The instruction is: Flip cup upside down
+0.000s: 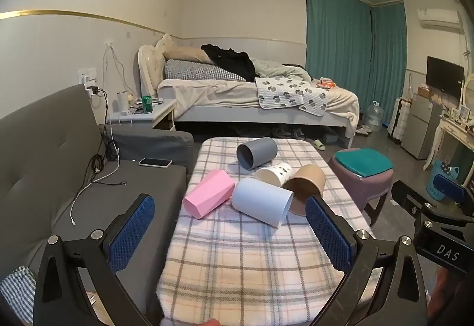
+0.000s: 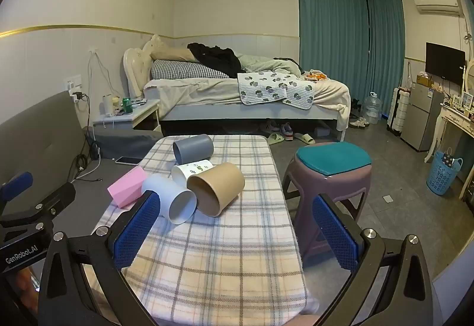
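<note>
Several cups lie on their sides on a plaid-covered table [image 1: 237,261] [image 2: 225,252]: a pink faceted cup [image 1: 207,197] [image 2: 127,186], a pale blue cup [image 1: 262,201] [image 2: 170,198], a tan cup [image 1: 306,185] [image 2: 216,188], a white leaf-print cup [image 1: 274,173] [image 2: 191,170] and a grey cup [image 1: 257,152] [image 2: 193,148]. My left gripper [image 1: 229,232] is open and empty, short of the pale blue cup. My right gripper [image 2: 234,232] is open and empty, in front of the tan cup.
A grey sofa [image 1: 74,178] with a phone [image 1: 155,162] and cables lies left of the table. A purple stool with a teal cushion [image 2: 331,175] stands at the right. A bed [image 2: 251,95] and a bedside cabinet [image 2: 127,117] are behind.
</note>
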`<state>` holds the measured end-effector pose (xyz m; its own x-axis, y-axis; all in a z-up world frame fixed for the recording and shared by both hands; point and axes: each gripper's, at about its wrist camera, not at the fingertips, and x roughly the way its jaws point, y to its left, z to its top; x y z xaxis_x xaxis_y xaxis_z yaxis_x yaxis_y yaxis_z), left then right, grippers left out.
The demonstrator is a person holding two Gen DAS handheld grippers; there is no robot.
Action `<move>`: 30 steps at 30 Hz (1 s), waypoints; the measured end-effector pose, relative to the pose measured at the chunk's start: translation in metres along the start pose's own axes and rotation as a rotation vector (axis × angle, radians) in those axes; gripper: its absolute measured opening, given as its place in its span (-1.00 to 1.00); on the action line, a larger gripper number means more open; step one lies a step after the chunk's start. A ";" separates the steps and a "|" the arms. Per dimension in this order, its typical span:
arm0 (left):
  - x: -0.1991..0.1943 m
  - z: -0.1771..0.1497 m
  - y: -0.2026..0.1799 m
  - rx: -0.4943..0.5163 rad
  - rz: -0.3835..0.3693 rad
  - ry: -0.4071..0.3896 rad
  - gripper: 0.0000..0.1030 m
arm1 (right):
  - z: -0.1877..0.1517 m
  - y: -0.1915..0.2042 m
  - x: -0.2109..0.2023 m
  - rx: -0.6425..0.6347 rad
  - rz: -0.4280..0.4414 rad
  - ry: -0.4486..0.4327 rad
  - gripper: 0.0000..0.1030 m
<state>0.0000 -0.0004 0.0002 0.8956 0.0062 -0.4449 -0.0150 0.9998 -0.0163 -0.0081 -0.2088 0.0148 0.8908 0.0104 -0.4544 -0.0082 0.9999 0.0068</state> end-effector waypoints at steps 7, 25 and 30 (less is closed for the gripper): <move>0.001 0.000 -0.001 -0.006 0.006 0.002 1.00 | 0.000 0.000 0.000 0.001 0.002 0.001 1.00; 0.001 0.001 -0.003 -0.011 -0.009 -0.006 1.00 | 0.000 -0.001 0.000 0.008 0.005 0.007 1.00; 0.000 0.002 -0.002 -0.014 -0.010 -0.008 1.00 | 0.000 -0.001 0.001 0.008 0.006 0.008 1.00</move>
<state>0.0005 -0.0028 0.0017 0.8994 -0.0037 -0.4372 -0.0122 0.9994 -0.0335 -0.0074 -0.2099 0.0144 0.8871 0.0160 -0.4613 -0.0094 0.9998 0.0166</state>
